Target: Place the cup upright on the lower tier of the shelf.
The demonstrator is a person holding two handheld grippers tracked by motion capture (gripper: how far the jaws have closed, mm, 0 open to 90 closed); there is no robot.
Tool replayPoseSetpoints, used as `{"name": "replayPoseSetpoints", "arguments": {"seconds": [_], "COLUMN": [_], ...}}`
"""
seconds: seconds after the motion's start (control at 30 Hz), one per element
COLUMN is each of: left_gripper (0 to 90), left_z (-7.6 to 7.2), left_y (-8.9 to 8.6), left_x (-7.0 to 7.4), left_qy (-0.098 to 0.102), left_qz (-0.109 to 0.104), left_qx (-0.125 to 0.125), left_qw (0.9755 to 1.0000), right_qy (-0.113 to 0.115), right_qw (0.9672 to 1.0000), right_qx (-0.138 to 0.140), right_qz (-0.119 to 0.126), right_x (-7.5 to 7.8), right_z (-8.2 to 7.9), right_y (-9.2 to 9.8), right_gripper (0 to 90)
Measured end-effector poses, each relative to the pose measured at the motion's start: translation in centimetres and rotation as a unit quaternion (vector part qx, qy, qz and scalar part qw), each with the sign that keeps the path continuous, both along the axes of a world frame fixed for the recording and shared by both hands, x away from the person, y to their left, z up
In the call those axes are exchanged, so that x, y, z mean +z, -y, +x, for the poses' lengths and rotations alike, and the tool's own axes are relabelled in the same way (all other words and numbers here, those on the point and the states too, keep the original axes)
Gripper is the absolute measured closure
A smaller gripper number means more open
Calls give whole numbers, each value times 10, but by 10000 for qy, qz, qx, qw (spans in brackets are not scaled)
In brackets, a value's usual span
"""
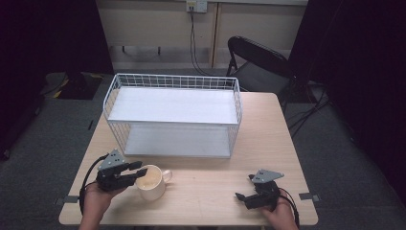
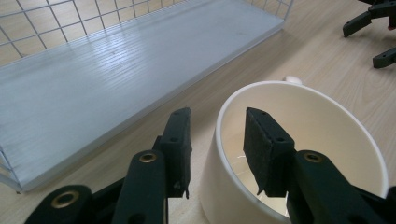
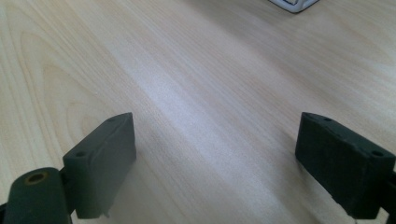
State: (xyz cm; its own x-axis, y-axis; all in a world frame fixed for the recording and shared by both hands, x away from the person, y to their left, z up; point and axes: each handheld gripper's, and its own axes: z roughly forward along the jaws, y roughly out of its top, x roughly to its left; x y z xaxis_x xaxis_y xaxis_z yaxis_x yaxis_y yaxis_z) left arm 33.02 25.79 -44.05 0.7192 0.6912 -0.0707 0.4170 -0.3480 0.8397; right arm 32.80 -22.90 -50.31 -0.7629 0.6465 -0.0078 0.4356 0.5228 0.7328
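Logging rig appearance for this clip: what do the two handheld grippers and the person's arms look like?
Both the left gripper and right gripper are black, each with two blocky flat-padded jaws, brass-coloured pivot rivets, a grey three-cornered plate on top and a black cable trailing back. The forearms are bare, with no sleeves visible.

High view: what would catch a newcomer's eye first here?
The white wire rack with two shelves, standing at the middle of the table. Next, the cream mug near the front left, with the left hand-held gripper astride its rim, one jaw inside and one outside. The right hand-held gripper lies open on bare wood at the front right.
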Motion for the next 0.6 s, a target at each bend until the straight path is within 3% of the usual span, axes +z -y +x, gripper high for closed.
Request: {"name": "replayPoseSetpoints", "arguments": {"seconds": [0.6], "left_gripper": [692], "left_z": [2], "left_y": [1], "left_x": [-3], "left_qy": [-123], "left_qz": [-19], "left_qx": [28], "left_qw": [9999], "right_qy": [1], "right_qw": [10000], "right_qx": [0], "right_qz": [0], "right_x": [0], "right_z": [0], "right_y": [0], "right_gripper": [117]}}
